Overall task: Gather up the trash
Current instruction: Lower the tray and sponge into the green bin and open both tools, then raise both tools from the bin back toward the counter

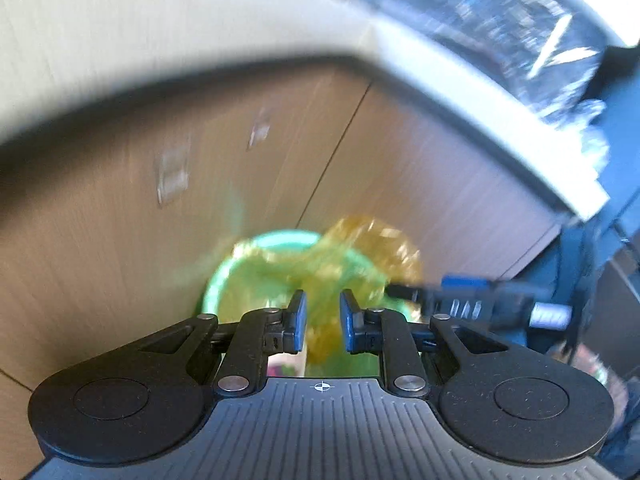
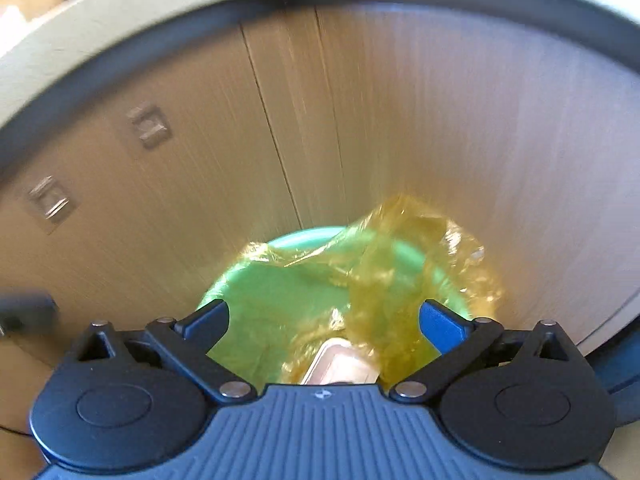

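Note:
A round green bin [image 1: 280, 237] stands on the floor against a wooden cabinet, lined with a thin yellow plastic bag [image 1: 372, 248]. My left gripper [image 1: 323, 309] is shut on a bunched strip of that bag, which runs up between its blue pads. The picture is blurred. In the right wrist view the bin [image 2: 280, 288] lies straight below, and the yellow bag [image 2: 408, 240] is pulled up on its right side. My right gripper [image 2: 324, 308] stands wide open above the bin, with nothing pressed between its fingers. A pale pinkish flat container [image 2: 340, 364] lies inside the bag.
Wooden cabinet doors [image 2: 460, 128] rise behind the bin under a white countertop edge [image 2: 60, 28]. Two clear stick-on hooks [image 2: 150, 128] sit on the left door. Crinkled dark plastic [image 1: 520, 28] lies on the counter. The other gripper's dark body [image 1: 480, 304] shows at the right.

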Action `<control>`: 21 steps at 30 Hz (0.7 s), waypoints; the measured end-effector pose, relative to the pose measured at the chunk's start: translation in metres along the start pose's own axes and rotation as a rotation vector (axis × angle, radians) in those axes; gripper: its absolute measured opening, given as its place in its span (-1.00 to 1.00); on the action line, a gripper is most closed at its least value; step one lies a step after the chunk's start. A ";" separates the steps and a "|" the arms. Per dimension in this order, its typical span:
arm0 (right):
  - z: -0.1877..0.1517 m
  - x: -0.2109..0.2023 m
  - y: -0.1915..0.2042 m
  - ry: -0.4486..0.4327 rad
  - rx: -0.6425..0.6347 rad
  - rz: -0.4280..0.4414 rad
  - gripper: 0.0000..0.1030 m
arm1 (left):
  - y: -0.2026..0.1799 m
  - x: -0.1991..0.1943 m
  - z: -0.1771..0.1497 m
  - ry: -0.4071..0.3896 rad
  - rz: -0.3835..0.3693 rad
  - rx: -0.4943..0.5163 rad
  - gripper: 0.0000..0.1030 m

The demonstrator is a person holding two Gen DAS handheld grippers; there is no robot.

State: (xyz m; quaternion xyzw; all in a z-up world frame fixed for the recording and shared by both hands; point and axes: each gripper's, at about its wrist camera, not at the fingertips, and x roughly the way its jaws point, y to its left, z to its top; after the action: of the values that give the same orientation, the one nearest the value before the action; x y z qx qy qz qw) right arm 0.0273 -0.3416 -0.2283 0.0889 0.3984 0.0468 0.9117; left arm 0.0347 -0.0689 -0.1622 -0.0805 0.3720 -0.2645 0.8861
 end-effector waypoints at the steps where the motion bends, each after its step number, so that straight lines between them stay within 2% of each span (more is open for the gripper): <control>1: -0.004 -0.004 -0.001 -0.007 -0.012 -0.006 0.98 | -0.005 -0.012 0.001 -0.034 0.004 0.017 -0.59; 4: -0.010 -0.015 -0.003 -0.016 -0.011 -0.018 0.98 | -0.015 -0.048 -0.006 -0.114 0.044 0.009 -0.59; 7: -0.010 -0.026 -0.003 -0.056 0.016 0.050 0.98 | -0.020 -0.076 -0.016 -0.155 0.092 -0.021 -0.60; 10: 0.001 -0.037 0.004 -0.111 -0.008 0.111 0.98 | -0.030 -0.099 -0.019 -0.198 0.153 -0.018 -0.60; 15: 0.019 -0.043 0.015 -0.207 -0.075 0.061 1.00 | -0.045 -0.119 -0.002 -0.240 0.181 0.019 -0.60; 17: 0.026 -0.044 0.014 -0.231 -0.080 0.040 1.00 | -0.048 -0.115 0.009 -0.252 0.180 0.014 -0.60; 21: 0.047 -0.042 0.006 -0.266 -0.094 0.065 1.00 | -0.045 -0.095 0.028 -0.308 0.104 0.004 -0.59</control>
State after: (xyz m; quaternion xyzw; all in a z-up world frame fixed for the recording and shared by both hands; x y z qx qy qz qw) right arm 0.0337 -0.3478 -0.1655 0.0646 0.2683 0.0828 0.9576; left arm -0.0197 -0.0585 -0.0684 -0.0991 0.2349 -0.2036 0.9453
